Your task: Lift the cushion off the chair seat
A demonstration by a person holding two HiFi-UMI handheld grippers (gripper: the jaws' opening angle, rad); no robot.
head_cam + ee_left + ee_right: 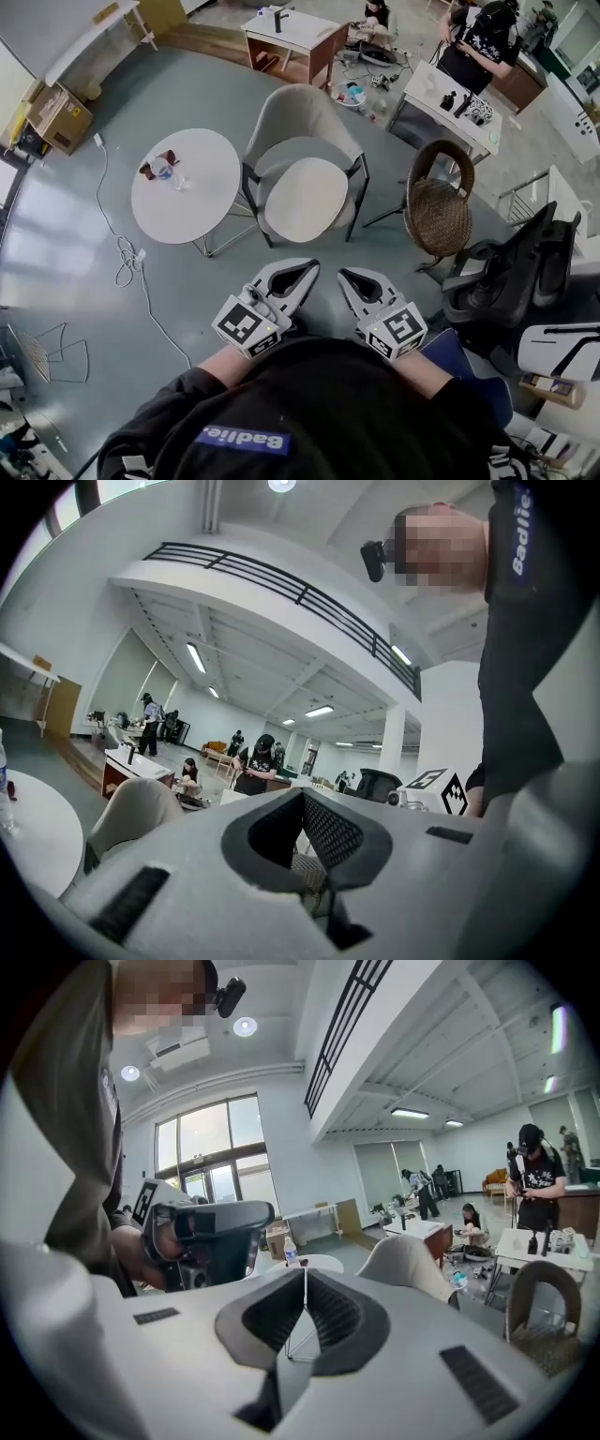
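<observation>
1. Facing the chair [302, 117] head-on, the person holds both grippers low and close to the body. They sit side by side and are toed in slightly toward each other.
2. The cushion [305, 199] is round and pale and lies flat on the chair seat. Its near rim reaches the seat's front edge, and the shell back curves round its far side.
3. The left gripper [302, 272] has its jaws pressed together with nothing between them. In the left gripper view the tips meet in a point, and the chair back shows off to their left.
4. The right gripper [349, 277] is likewise pressed together and empty. In the right gripper view its tips meet in a thin line, and the chair back stands to their right.
5. The coming move turns on this: the cushion lies straight ahead of the pair, beyond both tips and well apart from them. Neither gripper touches it. The left tip looks a shade nearer the cushion's near rim and lines up with its middle. The right tip lines up with its right rim.
6. Being round, the cushion has no long axis to line up with. The rim at the seat's front edge looks the readiest place to take hold.
7. In my judgement, both pairs of jaws must spread before either can pinch that rim.
8. The round white surface [183, 186] stands just beside the chair's left side, so an approach from the front looks clearer than one from the left.
</observation>
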